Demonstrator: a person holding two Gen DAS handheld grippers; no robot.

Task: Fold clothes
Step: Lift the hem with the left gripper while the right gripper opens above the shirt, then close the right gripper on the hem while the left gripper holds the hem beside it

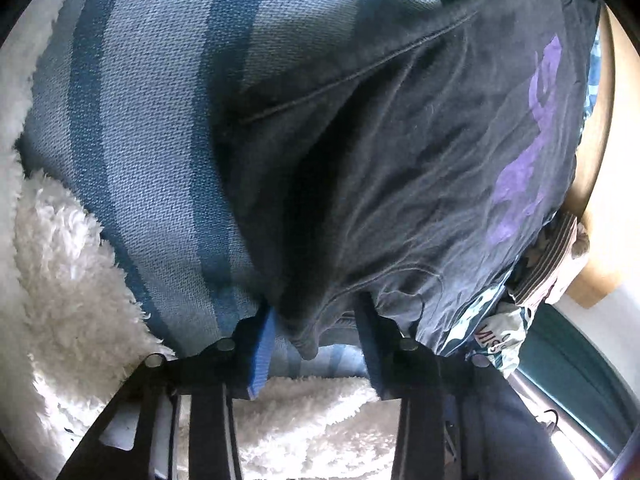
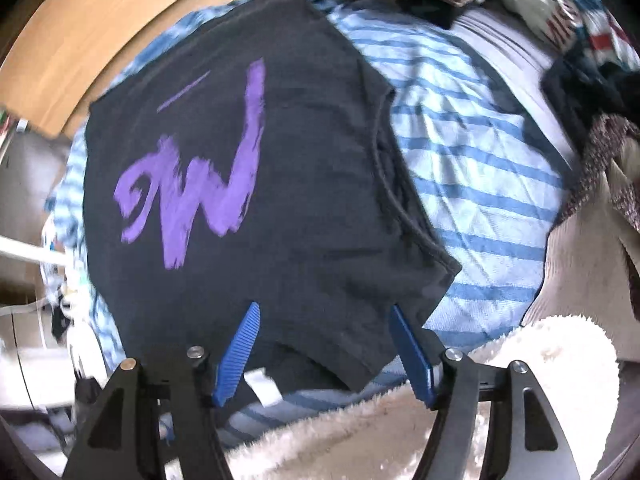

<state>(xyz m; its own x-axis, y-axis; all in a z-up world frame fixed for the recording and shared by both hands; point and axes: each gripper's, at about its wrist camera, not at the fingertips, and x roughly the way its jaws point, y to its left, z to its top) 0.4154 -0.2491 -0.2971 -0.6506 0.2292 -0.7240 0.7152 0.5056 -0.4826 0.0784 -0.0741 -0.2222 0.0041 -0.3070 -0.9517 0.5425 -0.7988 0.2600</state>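
now: left gripper (image 1: 316,336) spread, fold of black t-shirt (image 1: 420,168) bunched between fingers. right gripper (image 2: 324,348) spread wide over shirt hem. shirt flat on striped blue cloth (image 2: 472,168), white fleece (image 2: 360,432) alongside.

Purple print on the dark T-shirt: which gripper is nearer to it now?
Right, probably. The right gripper is open at the hem below the purple print; the left gripper straddles bunched T-shirt fabric at the print's far side.

Around you lie a white fluffy blanket (image 1: 72,264), a blue striped sheet (image 2: 480,184) spread beside it, and a curved wooden board (image 2: 132,12) at the far edge past the sheet.
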